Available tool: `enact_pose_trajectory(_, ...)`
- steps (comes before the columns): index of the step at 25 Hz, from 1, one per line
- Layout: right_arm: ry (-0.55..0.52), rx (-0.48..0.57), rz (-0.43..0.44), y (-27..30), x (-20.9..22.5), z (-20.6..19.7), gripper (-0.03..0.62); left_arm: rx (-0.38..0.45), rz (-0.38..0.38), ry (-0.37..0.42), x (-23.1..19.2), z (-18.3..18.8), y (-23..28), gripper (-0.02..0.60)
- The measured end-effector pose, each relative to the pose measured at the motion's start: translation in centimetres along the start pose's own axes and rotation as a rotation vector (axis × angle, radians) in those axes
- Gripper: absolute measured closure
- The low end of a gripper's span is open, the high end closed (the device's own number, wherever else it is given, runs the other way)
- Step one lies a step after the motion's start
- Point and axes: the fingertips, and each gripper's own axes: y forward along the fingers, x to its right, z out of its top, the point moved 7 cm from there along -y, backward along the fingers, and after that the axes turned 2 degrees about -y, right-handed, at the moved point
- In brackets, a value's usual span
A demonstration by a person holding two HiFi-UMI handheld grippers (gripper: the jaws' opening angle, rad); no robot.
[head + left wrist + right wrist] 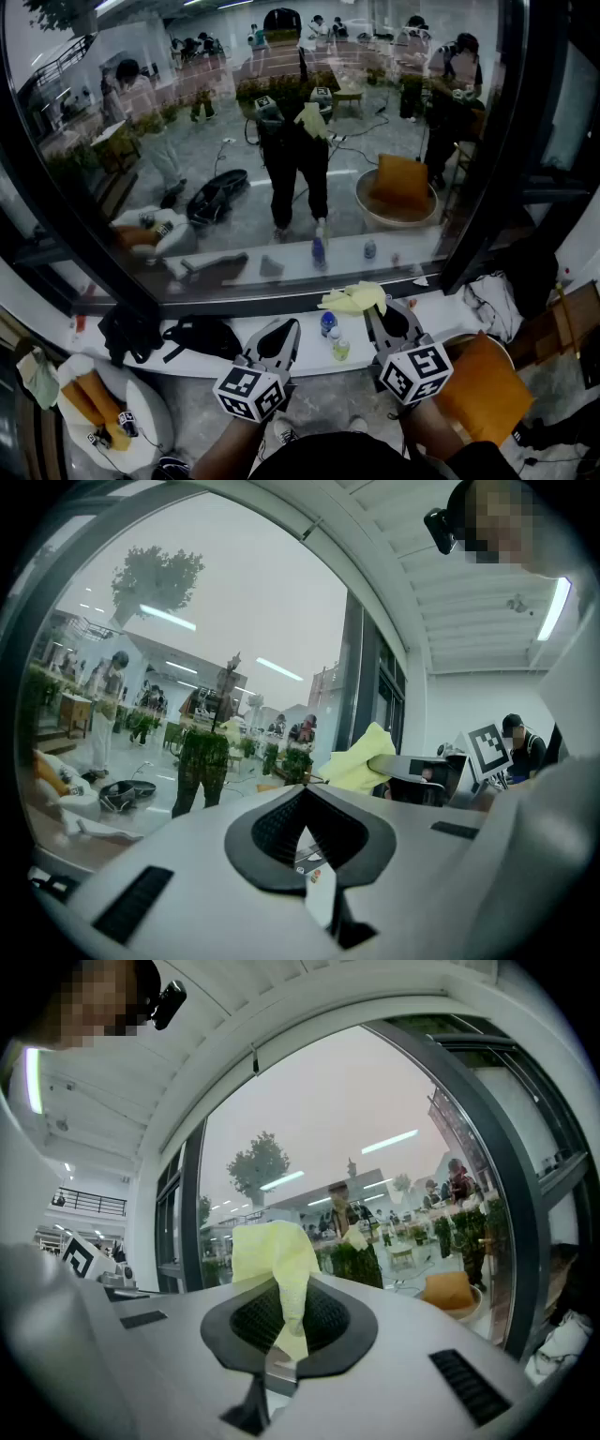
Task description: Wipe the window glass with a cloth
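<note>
The window glass (pixel 281 122) fills the upper head view and mirrors a room with people in it. A yellow cloth (pixel 354 298) sticks out from the tips of my right gripper (pixel 377 314), which is shut on it just below the pane. In the right gripper view the cloth (pixel 272 1255) stands up between the pads, with the glass (pixel 375 1138) right behind it. My left gripper (pixel 284 330) is beside it on the left, jaws shut and empty (pixel 302 797). From there the cloth (pixel 359 761) shows at the right, against the glass (pixel 206 630).
A white sill (pixel 450 314) runs under the window and carries two small bottles (pixel 328 323) (pixel 340 349) and a black bag (pixel 202 336). A dark window post (pixel 487 187) stands at the right. An orange cushion (pixel 483 394) lies at the lower right.
</note>
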Motion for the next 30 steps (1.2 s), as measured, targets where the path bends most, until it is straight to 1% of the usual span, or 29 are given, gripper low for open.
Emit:
enact_pose_trajectory(11, 0.012, 0.008, -0.003, 0.0, -1.7, -0.1, 0.554, 0.003, 0.001, 0.001, -0.6, 0.3, -1.8, 0.581)
enact_pose_trajectory(18, -0.006, 0.005, 0.0, 1.0, -3.0, -0.1, 0.554, 0.002, -0.013, 0.002, -1.7, 0.3, -2.7, 0.581)
enact_pose_trajectory(24, -0.006, 0.002, 0.003, 2.8, -4.9, -0.2, 0.554, -0.001, -0.008, -0.005, -3.9, 0.5, -3.8, 0.581)
enact_pose_trajectory(30, -0.012, -0.001, 0.003, 5.8, -7.4, -0.7, 0.554, -0.004, 0.0, -0.009, -7.6, 0.9, -5.1, 0.581)
